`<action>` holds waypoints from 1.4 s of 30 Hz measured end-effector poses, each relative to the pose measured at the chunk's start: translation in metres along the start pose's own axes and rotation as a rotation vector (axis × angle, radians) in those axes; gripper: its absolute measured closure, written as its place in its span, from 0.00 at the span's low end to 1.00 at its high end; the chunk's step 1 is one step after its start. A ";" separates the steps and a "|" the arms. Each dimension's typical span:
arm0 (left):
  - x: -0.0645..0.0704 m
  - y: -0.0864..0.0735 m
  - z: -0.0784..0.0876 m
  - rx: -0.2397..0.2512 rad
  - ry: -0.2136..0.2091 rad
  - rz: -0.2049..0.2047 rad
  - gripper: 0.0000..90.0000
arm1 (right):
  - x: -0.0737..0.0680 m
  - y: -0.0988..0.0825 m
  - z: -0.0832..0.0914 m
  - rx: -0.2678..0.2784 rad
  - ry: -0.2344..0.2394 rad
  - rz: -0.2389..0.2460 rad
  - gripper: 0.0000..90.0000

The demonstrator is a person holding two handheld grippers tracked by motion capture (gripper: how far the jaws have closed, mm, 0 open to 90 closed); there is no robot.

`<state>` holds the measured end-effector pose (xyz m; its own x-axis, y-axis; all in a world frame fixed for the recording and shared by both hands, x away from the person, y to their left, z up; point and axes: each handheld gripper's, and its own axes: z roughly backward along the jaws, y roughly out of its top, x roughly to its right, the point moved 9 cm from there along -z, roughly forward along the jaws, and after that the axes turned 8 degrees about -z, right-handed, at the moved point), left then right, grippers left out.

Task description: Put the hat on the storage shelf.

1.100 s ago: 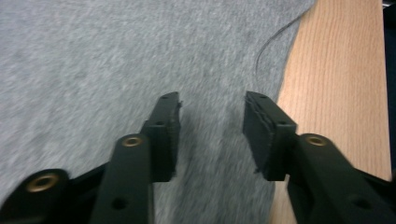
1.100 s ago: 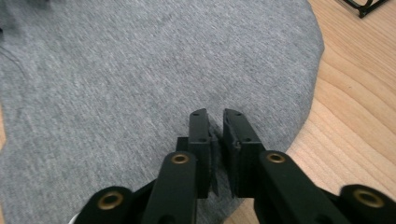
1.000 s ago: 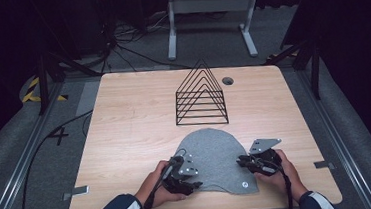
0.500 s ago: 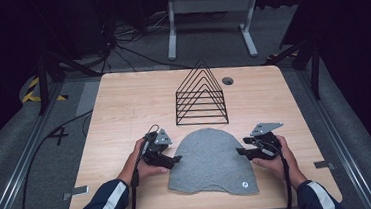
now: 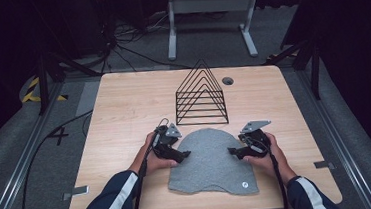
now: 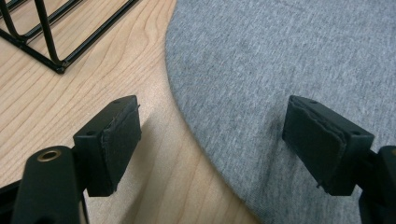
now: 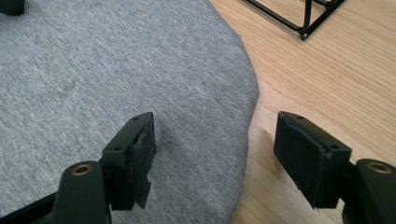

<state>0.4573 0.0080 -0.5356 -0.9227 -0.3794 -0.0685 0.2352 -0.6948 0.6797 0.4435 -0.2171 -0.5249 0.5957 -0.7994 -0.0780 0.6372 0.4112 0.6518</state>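
Grey cloth (image 5: 209,163) spread flat near the front edge of the counter (image 5: 124,114), just before the black wire rack (image 5: 200,96), small white tag at its near right corner. Left tool (image 5: 183,156) at the cloth's left edge, jaws wide and just been opening, one pad over wood, the other over fabric, gripping nothing. Right tool (image 5: 232,152) at the right edge, jaws likewise wide, just been opening, straddling the hem, gripping nothing.
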 end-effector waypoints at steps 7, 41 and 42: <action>0.010 0.000 0.004 -0.024 -0.013 -0.010 0.31 | -0.003 -0.002 0.003 -0.026 0.001 0.006 0.38; 0.009 0.002 0.008 -0.004 -0.087 -0.020 0.92 | -0.016 0.001 0.002 -0.002 0.088 0.006 0.94; 0.009 0.002 0.008 -0.004 -0.087 -0.020 0.93 | -0.016 0.001 0.002 -0.002 0.088 0.006 0.94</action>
<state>0.4468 0.0084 -0.5291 -0.9501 -0.3114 -0.0183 0.2177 -0.7042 0.6757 0.4343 -0.2048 -0.5214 0.6396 -0.7558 -0.1401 0.6347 0.4164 0.6510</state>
